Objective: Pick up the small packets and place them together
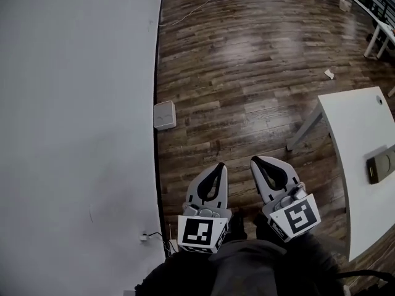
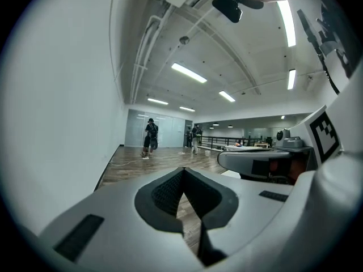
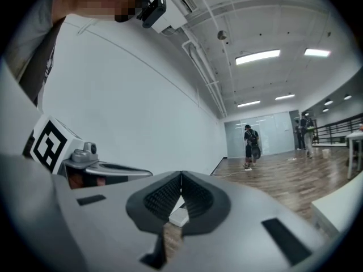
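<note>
Wooden floor (image 1: 247, 73) below, white wall (image 1: 74, 103) at left. No small packets in any view. Left gripper (image 1: 219, 165) and right gripper (image 1: 256, 160) both closed tip to tip, empty, held level and side by side over the boards. Nothing picked up, nothing placed together yet. Probably just nearing the white table (image 1: 355, 122) at right, with the whole job ahead.

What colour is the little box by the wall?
The box is white, seen best in the head view.
</note>
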Available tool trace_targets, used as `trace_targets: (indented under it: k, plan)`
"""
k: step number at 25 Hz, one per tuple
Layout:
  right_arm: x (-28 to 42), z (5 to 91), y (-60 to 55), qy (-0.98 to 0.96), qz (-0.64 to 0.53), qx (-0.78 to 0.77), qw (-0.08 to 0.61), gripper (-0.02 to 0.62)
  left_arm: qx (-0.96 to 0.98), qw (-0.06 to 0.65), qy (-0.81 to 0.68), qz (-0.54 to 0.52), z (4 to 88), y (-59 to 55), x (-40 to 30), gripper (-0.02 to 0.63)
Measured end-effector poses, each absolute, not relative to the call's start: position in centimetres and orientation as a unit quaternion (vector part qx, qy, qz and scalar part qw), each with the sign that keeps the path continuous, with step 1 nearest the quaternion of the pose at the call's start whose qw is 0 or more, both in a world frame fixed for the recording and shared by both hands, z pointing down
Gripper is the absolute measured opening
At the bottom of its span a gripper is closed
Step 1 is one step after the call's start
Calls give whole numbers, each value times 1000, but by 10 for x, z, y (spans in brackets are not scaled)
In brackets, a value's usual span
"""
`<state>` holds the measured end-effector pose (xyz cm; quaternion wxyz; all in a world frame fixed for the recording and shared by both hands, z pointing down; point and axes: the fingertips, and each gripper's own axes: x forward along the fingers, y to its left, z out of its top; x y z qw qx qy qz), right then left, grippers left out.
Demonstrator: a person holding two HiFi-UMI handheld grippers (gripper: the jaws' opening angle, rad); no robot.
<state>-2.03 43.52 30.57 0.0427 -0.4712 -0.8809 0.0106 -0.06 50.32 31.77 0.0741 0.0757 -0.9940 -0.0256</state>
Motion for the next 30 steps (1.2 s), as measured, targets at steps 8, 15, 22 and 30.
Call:
trace_targets:
  k: [8, 15, 22, 30]
  plan:
    - [-70, 299, 374, -912, 22, -407, 38, 5, 142, 72, -987, -9, 308, 446, -53, 3]
    - [-102, 313, 306, -937, 41, -345, 48, 5, 214, 97, -972, -4, 324, 372, -92, 3]
    - [-136, 316, 195, -966, 47, -250, 41, 5, 312, 96, -945, 9, 329, 259, -139, 3]
    - [-145, 317, 46, -994, 40, -95, 31, 5, 466, 85, -881, 25, 326, 101, -165, 3]
